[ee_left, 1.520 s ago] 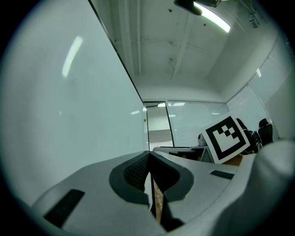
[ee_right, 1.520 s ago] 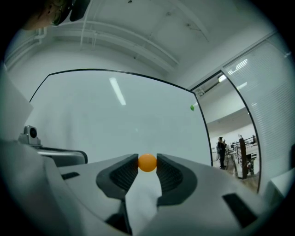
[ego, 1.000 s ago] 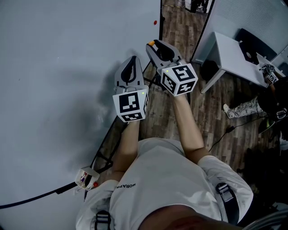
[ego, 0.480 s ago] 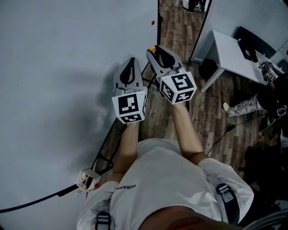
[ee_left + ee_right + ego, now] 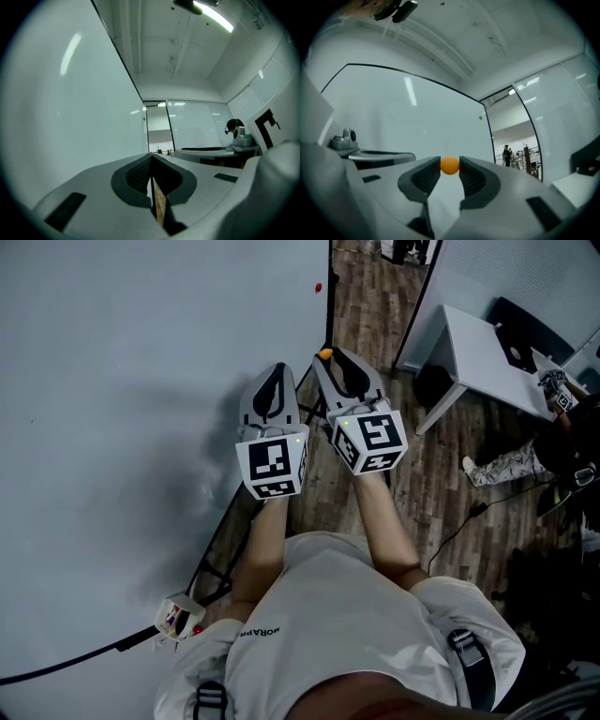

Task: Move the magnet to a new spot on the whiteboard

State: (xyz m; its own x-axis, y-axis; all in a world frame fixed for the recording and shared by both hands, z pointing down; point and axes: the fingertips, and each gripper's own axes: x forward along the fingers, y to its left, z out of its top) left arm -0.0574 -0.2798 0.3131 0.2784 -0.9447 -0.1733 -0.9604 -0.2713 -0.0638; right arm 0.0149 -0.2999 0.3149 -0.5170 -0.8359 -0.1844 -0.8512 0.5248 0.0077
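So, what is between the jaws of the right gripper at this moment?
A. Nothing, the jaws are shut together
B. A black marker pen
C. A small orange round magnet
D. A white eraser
C: in the right gripper view, the small orange round magnet sits pinched between the two jaws of the right gripper, which press on it from both sides.

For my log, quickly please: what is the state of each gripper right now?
Left gripper: closed, jaws together, nothing between them.
Right gripper: closed on the orange magnet, held at the tips.
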